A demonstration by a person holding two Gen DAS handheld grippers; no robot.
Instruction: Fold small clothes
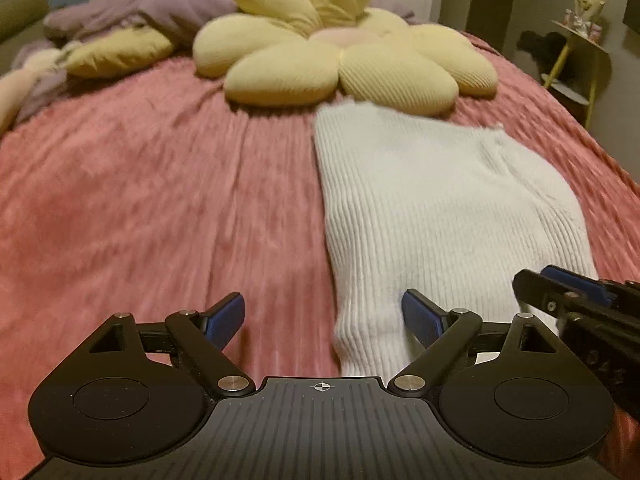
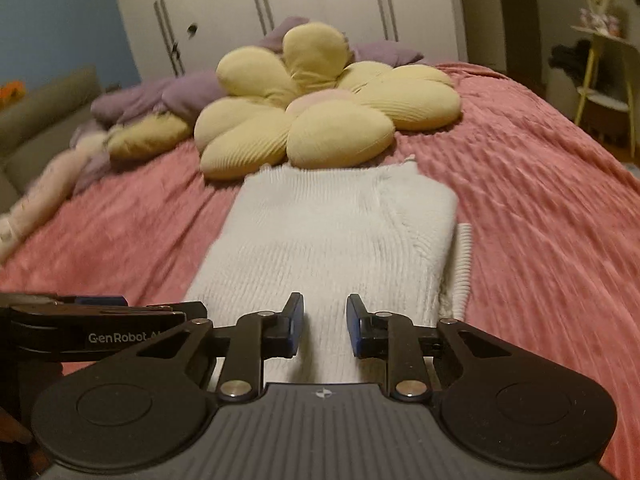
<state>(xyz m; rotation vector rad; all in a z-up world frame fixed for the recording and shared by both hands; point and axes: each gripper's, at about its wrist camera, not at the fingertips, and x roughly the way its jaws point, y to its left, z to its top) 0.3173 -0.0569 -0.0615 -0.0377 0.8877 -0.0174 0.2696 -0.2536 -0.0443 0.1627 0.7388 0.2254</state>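
A white ribbed knit garment (image 1: 432, 208) lies folded lengthwise on the pink bedspread (image 1: 160, 200), running away from me toward a yellow flower cushion. It also shows in the right wrist view (image 2: 332, 232), with a ribbed edge sticking out on its right side. My left gripper (image 1: 323, 314) is open wide over the garment's near left edge, holding nothing. My right gripper (image 2: 325, 320) is open with a narrower gap, just above the garment's near end, holding nothing. The right gripper also shows in the left wrist view (image 1: 560, 292), and the left gripper in the right wrist view (image 2: 104, 304).
A yellow flower cushion (image 2: 320, 112) sits just beyond the garment. Purple bedding (image 1: 132, 16) and a small yellow pillow (image 1: 120, 52) lie at the far left. White wardrobe doors (image 2: 320, 8) stand behind the bed. A yellow side table (image 2: 604, 80) stands at right.
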